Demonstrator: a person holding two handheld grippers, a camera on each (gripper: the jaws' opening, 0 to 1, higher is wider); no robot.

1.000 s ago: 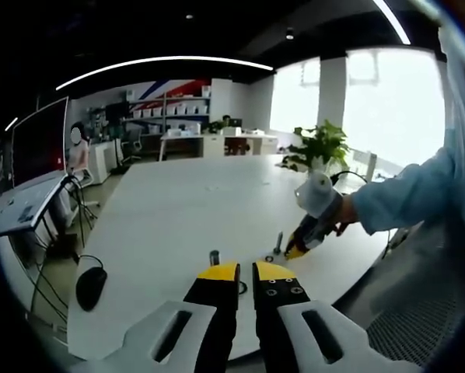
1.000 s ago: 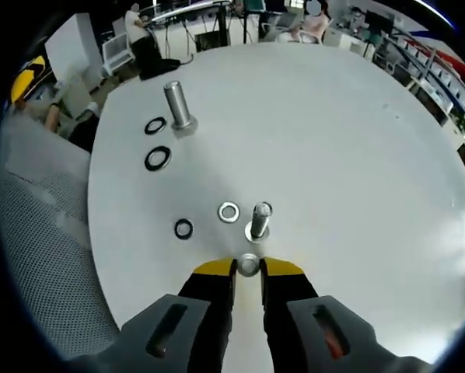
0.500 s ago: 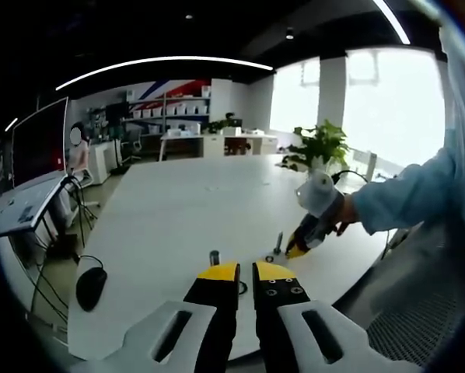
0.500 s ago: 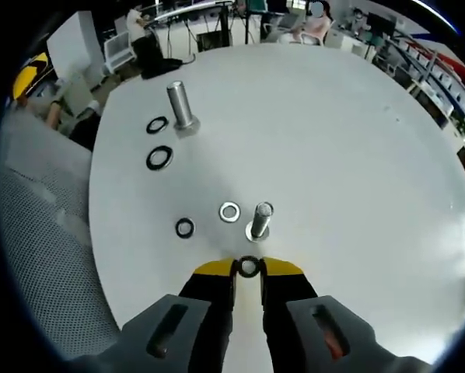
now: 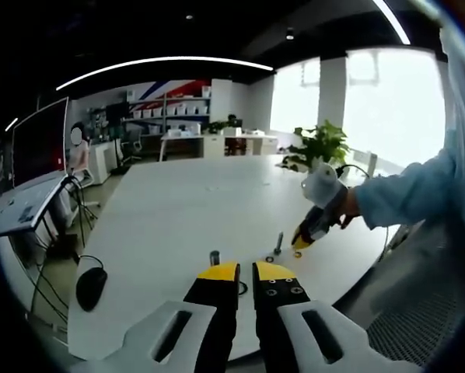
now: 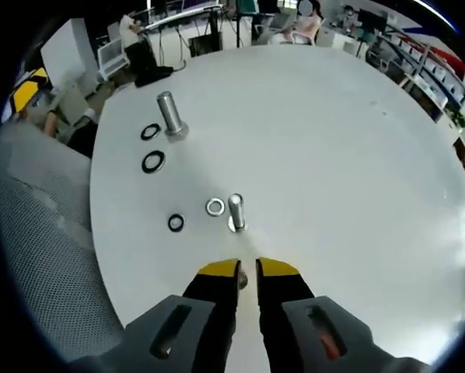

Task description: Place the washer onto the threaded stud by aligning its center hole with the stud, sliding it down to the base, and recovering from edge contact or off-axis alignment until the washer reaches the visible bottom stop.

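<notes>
The small threaded stud [image 6: 236, 212] stands upright on the white table [image 6: 333, 155], with a silver washer [image 6: 215, 207] lying flat just left of it. My right gripper [image 6: 248, 273] hovers short of the stud, jaws nearly together. Only a dark sliver of the washer it pinches shows between its tips. In the left gripper view the right gripper [image 5: 300, 245] hangs just right of the small stud [image 5: 278, 242], with a small ring at its tip. My left gripper [image 5: 246, 272] stays at the table's near edge, shut on nothing.
A larger stud [image 6: 169, 115] stands farther off with two black rings [image 6: 153, 162] beside it. Another black washer [image 6: 176, 223] lies left of the small stud. A black mouse [image 5: 91, 286] sits at the table's left edge. A person's blue sleeve [image 5: 403, 198] reaches in from the right.
The right gripper has drawn back and up from the small stud, so the stud looks smaller and farther away. The washer between its tips is now mostly hidden. The left gripper has not moved.
</notes>
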